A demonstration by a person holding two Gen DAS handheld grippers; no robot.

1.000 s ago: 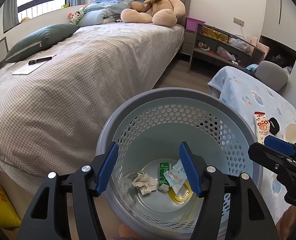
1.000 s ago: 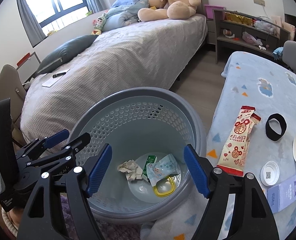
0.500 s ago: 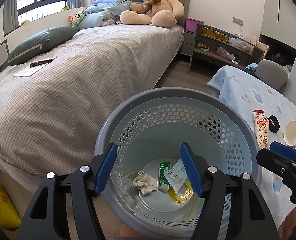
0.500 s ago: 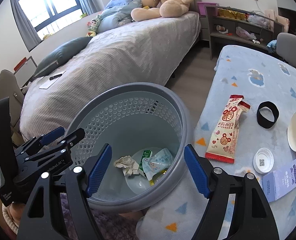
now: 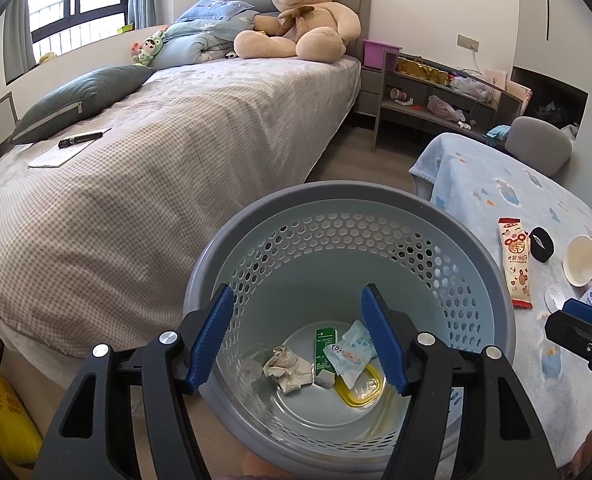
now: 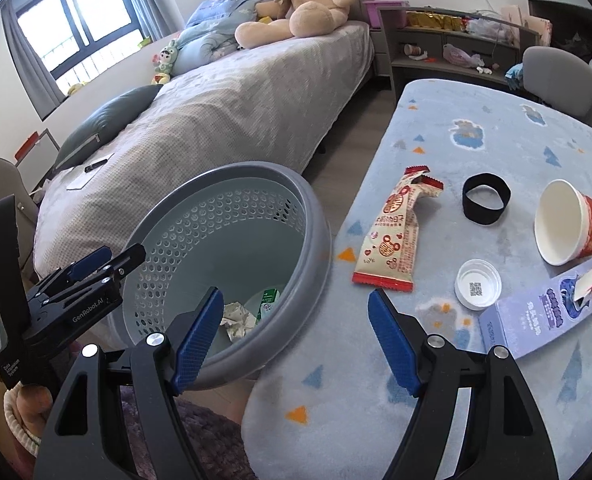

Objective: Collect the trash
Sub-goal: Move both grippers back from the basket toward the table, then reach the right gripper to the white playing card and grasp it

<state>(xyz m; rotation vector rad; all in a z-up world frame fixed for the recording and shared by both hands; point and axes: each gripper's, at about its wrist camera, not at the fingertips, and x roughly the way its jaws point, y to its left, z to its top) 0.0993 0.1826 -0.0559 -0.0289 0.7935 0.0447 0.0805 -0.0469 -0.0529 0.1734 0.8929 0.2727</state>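
A grey perforated trash basket (image 5: 492,280) (image 6: 320,236) stands on the floor between bed and table. In it lie a crumpled paper (image 5: 288,368), a green carton (image 5: 325,350), a baby-wipe packet (image 5: 350,352) and a yellow ring (image 5: 360,394). My left gripper (image 5: 298,336) hangs open over the basket, empty. My right gripper (image 6: 296,336) is open and empty, over the basket's right rim and the table edge. On the table lie a red-and-cream snack wrapper (image 6: 394,236) (image 5: 516,264), a black band (image 6: 486,198), a paper cup (image 6: 564,222), a white lid (image 6: 478,284) and a blue box (image 6: 548,316).
The table wears a pale blue blanket (image 6: 476,128). A bed (image 5: 156,152) with a teddy bear (image 5: 300,20) fills the left. A grey shelf unit (image 5: 436,100) and a chair (image 6: 556,76) stand at the back. A yellow bag (image 5: 0,412) lies on the floor at the left.
My right gripper has slid rightward from over the basket toward the table, so the wrapper and lid sit nearer. The left gripper has stayed over the basket.
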